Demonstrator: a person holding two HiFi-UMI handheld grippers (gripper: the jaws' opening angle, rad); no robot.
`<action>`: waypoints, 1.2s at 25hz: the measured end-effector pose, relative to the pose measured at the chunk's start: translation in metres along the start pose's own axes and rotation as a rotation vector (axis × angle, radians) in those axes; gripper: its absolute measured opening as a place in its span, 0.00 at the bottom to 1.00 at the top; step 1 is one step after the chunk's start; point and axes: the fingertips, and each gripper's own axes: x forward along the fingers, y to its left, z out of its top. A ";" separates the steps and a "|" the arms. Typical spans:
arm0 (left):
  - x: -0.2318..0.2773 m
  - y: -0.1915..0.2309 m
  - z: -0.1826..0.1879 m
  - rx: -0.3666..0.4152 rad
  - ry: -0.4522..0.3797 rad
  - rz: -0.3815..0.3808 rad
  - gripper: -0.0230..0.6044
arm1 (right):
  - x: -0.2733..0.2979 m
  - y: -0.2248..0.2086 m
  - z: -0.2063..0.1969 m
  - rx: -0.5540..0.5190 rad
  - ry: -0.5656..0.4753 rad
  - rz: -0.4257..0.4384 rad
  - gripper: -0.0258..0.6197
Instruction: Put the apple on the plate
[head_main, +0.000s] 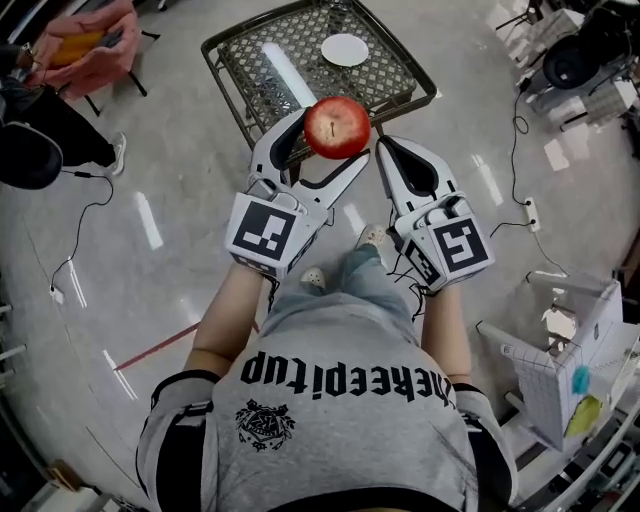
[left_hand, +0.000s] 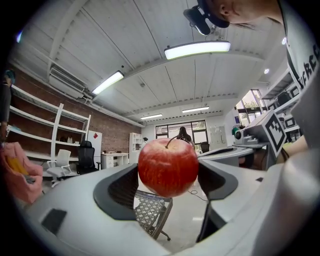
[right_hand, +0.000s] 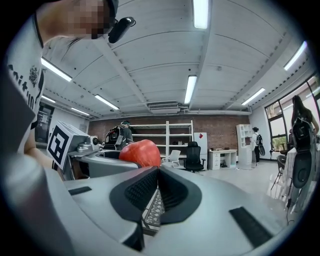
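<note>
Left fingers (left_hand: 116, 192): apart by the apple's width and clamped on the apple (left_hand: 168, 167) from both sides. Dark ribbed pads press its flanks.
Right fingers (right_hand: 140, 192): together at the tips, nothing between them. A slit lower down shows only mesh behind.
Left gripper (head_main: 335, 140): raised in front of the chest, jaws pointing away from the person, marker cube (head_main: 264, 232) at the near end.
Right gripper (head_main: 385, 150): alongside the left one, on the apple's right. Tips are just beside the fruit; can't tell if they touch it.
Apple: red, stem up in the left gripper view. It's in the air over the floor (head_main: 170, 200), carried by the left gripper alone. In the head view it overlaps the near edge of the table (head_main: 228, 62).
Plate (head_main: 345, 49): small, white, round, lying on the mesh top towards the far side. Well apart from the apple.
Table: dark wire-mesh top on a metal frame, standing on the floor ahead of the person.
Right gripper view: apple shows left of the closed tips, behind one jaw of the left gripper.
Surroundings: glossy grey floor with a cable (head_main: 85, 225) across it. Another person with a pink garment (head_main: 95, 45) is at upper left in the head view.
</note>
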 end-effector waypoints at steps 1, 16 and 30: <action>0.007 0.001 0.000 -0.002 0.002 0.008 0.69 | 0.003 -0.008 0.000 -0.001 0.000 0.005 0.08; 0.103 0.015 -0.002 -0.009 0.026 0.125 0.69 | 0.040 -0.105 0.002 -0.006 0.005 0.135 0.08; 0.179 0.015 -0.007 0.006 0.021 0.224 0.69 | 0.054 -0.180 -0.008 -0.014 -0.012 0.241 0.08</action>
